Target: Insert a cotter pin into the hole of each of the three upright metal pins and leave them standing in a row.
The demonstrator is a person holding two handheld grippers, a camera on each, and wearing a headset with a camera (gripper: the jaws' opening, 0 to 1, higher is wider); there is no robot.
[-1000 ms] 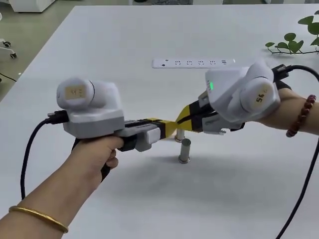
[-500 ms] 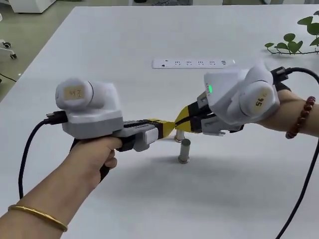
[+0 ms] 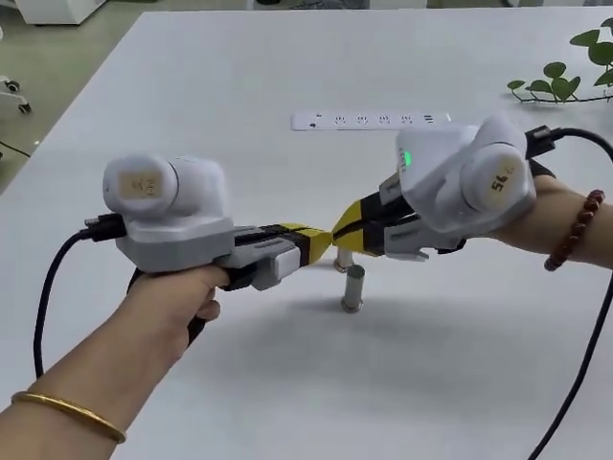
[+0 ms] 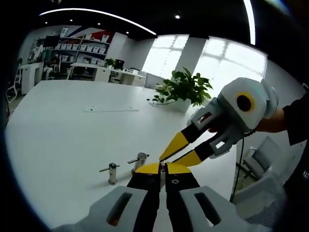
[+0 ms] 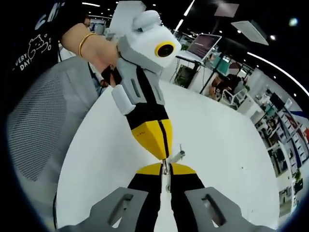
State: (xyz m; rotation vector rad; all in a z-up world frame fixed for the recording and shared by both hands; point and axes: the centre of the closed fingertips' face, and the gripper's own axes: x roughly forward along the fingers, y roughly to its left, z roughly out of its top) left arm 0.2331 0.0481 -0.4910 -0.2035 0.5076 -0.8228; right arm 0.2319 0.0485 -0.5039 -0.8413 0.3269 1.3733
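My left gripper (image 3: 324, 243) and right gripper (image 3: 339, 234) meet tip to tip above the white table (image 3: 192, 105). The right gripper (image 5: 165, 170) is shut on a small grey metal pin (image 5: 167, 176) lying along its jaws. The left gripper (image 4: 162, 167) is shut on a thin cotter pin, whose end (image 5: 180, 154) sticks out sideways at the tips. Below them stand two upright metal pins. One pin (image 3: 353, 288) is in front and the other (image 3: 343, 260) is half hidden behind it. In the left gripper view the two pins (image 4: 112, 173) (image 4: 140, 162) each carry a cotter pin through them.
A white power strip (image 3: 372, 121) lies further back on the table. A green plant sprig (image 3: 565, 81) sits at the far right edge. Black cables trail from both grippers. A chair (image 5: 43, 130) stands beside the table in the right gripper view.
The grippers stay tip to tip above the standing pins. Both have edged a little, the left one slightly up; the two pins on the table have not moved.
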